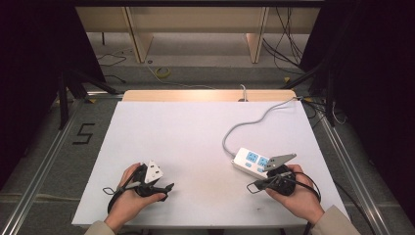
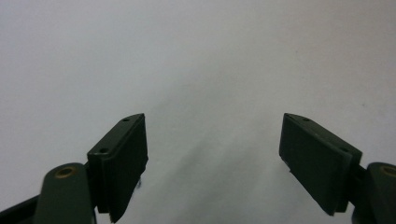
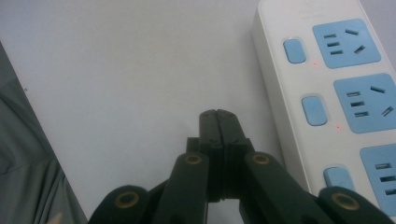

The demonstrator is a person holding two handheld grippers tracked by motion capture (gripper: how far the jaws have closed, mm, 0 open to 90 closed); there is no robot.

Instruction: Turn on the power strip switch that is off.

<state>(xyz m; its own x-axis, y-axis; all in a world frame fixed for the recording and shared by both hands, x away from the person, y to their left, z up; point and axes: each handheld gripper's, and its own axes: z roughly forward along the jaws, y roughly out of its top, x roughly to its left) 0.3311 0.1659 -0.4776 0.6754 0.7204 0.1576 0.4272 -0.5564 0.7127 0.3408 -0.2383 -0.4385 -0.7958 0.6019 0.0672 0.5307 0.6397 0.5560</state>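
Power strip [image 1: 250,161] partly hidden behind right hand-held gripper [image 1: 254,186].

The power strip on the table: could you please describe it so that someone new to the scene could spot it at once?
Start at the white table and look to its right half, just ahead of the right hand-held gripper. There lies the power strip, a white bar trailing a grey cable toward the far edge. Its light blue sockets and matching blue switch buttons set it apart.
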